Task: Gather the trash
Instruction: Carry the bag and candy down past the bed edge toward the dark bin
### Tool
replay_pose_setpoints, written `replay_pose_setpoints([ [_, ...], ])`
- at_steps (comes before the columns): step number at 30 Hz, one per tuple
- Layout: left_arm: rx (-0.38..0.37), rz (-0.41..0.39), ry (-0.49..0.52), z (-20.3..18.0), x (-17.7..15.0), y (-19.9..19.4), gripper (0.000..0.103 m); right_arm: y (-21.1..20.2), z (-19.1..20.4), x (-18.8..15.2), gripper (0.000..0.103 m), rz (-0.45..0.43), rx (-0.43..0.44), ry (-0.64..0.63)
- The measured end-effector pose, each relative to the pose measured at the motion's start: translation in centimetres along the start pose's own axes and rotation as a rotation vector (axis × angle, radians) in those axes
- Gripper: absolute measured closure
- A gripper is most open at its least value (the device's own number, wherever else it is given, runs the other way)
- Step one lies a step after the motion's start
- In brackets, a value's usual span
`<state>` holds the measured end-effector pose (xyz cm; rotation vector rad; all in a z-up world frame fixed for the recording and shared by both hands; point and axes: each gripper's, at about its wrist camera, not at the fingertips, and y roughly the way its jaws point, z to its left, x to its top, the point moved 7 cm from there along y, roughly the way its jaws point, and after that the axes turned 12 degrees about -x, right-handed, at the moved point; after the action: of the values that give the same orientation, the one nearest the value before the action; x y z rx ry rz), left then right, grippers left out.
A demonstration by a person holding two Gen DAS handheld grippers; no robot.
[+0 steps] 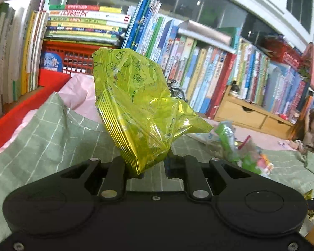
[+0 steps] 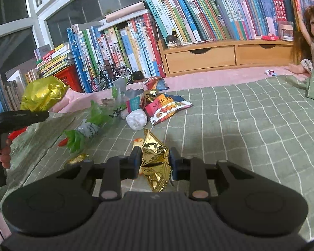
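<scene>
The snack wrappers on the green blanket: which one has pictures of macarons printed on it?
The flat pink-red wrapper at the right edge of the trash pile, beside the white crumpled ball. The other wrappers are plain gold or green.

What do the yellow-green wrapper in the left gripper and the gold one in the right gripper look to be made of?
Yellow-green wrapper: thin glossy plastic film, likely foil-lined; sharp glints, ribbed crimped edge. Gold wrapper: metallised foil film, mirror-like facets across hard creases.

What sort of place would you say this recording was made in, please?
Probably a child's bedroom or playroom at home: rows of children's books line the wall by a window, a doll sits by them, and a checked green blanket covers the surface.
</scene>
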<state>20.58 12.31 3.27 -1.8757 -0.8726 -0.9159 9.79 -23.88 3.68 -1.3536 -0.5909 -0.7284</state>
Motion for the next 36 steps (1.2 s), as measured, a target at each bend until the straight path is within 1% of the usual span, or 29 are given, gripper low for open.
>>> replay_pose_setpoints([
  [5,-0.029,-0.021,0.010,-1.4,-0.8,-3.0,0.087,-1.3,0.6,-1.0,0.069,0.006,0.020,-0.008],
  [7,-0.008,-0.035,0.036,-2.0,-1.4,-4.1,0.087,-1.9,0.7,-1.3,0.069,0.001,0.020,-0.004],
  [9,-0.001,-0.033,0.056,-2.5,-2.0,-4.8,0.087,-2.4,0.7,-1.5,0.069,0.001,0.025,0.003],
  [12,-0.015,-0.024,0.034,-2.9,-3.0,-6.0,0.087,-3.4,0.9,-2.0,0.068,-0.001,0.030,-0.002],
  [18,-0.009,-0.046,0.012,-4.0,-4.6,-8.9,0.087,-5.9,1.4,-2.8,0.068,-0.018,0.039,-0.013],
  [20,-0.008,-0.060,0.017,-4.6,-5.1,-10.2,0.087,-6.9,1.6,-3.1,0.068,-0.026,0.048,-0.019],
  [23,-0.030,-0.067,0.035,-6.0,-5.8,-12.1,0.087,-8.2,2.0,-3.6,0.068,-0.035,0.054,-0.034],
  [26,-0.061,-0.066,0.045,-7.3,-6.5,-14.2,0.087,-9.6,2.5,-4.4,0.068,-0.036,0.072,-0.041],
  [29,-0.059,-0.087,0.040,-8.3,-7.5,-16.4,0.087,-10.7,3.0,-5.3,0.068,-0.028,0.100,-0.047],
  [32,-0.061,-0.082,0.066,-9.5,-8.8,-18.3,0.087,-11.7,3.8,-6.3,0.068,-0.015,0.130,-0.061],
  [36,-0.076,-0.061,0.074,-10.5,-10.8,-20.6,0.087,-12.7,4.9,-7.7,0.068,-0.009,0.153,-0.079],
])
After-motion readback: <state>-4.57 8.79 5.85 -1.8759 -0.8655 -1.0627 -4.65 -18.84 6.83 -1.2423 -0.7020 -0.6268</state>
